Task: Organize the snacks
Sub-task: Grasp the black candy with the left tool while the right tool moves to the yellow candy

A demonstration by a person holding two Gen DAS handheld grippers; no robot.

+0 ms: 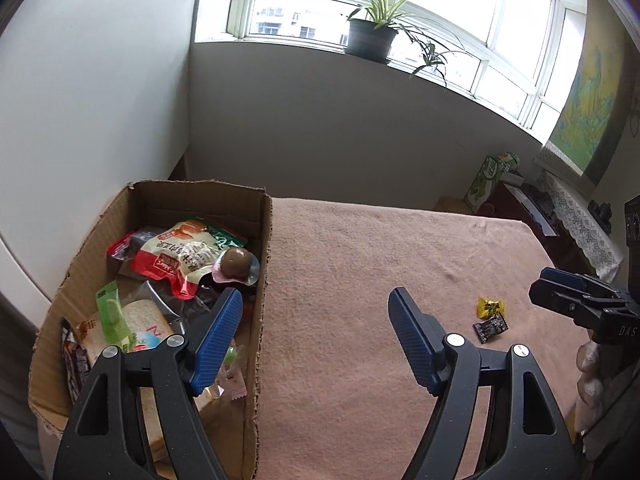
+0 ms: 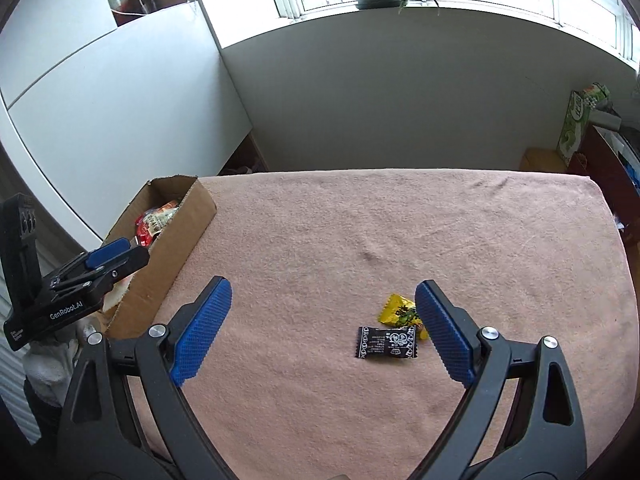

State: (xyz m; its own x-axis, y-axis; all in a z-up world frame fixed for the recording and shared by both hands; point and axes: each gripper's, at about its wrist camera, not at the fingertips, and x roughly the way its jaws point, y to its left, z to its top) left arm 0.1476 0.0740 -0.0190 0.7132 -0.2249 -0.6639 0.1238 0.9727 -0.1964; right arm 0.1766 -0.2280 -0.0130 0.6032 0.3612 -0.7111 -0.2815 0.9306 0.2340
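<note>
Two left: black packet (image 2: 386, 343), yellow candy (image 2: 396, 309), lower right on bench (image 2: 360, 220).
Done: box (image 1: 262, 280) holds most snacks.
Fingers: left gripper (image 1: 316, 338), right gripper (image 2: 322, 330) both spread, empty.

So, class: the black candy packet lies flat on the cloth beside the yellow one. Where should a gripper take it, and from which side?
Grip the black packet across its short width at the middle, coming down from above. It lies flat, so no side approach gets under it. Favour its left half: the yellow packet crowds its upper right corner.
</note>
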